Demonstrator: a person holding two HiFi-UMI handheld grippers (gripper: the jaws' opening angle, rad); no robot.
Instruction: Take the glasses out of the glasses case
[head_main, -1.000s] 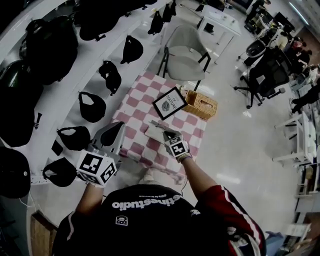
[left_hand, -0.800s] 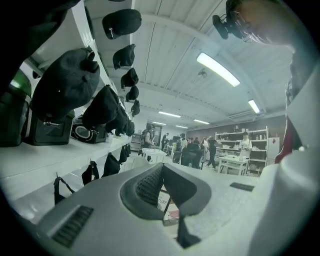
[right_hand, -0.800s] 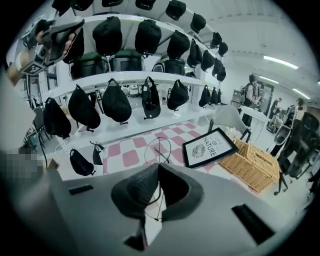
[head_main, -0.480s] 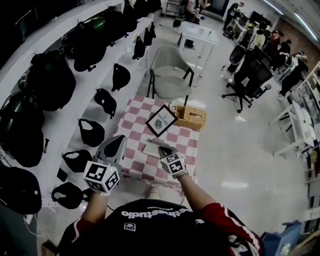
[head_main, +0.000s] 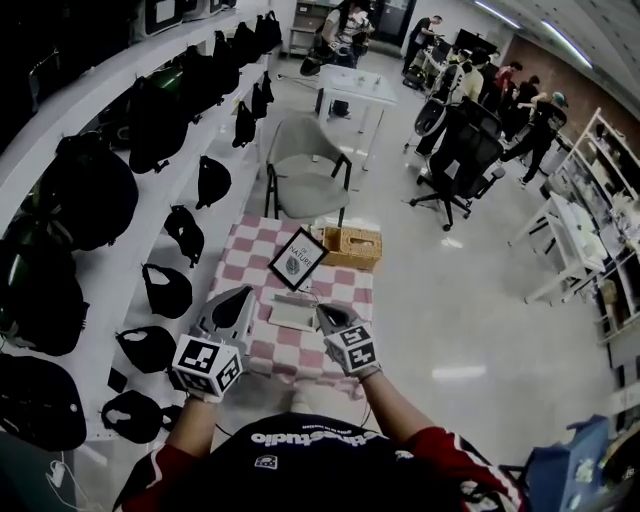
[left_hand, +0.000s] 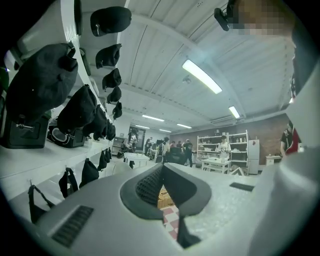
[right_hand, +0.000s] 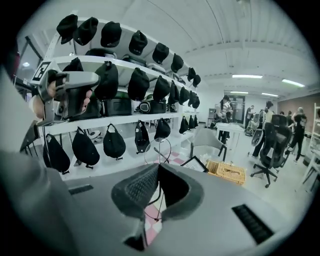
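Right tongs (right_hand: 158, 168) pinch the glasses (right_hand: 158, 150) clear of the case (head_main: 290, 312); left tongs (left_hand: 162, 168) are pressed together, empty. Next, probably: rest them gently on the surface (head_main: 300, 352).

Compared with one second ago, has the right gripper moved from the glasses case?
Yes. The right gripper, holding the glasses, has drawn back off the glasses case toward the checkered table's near edge.

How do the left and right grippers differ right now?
The right gripper is shut on the wire-rimmed glasses, while the left gripper is shut on nothing. In the head view the right gripper shows over the checked table beside the glasses case; the left gripper shows at the table's left edge, next to the shelf. Both have their jaws together.
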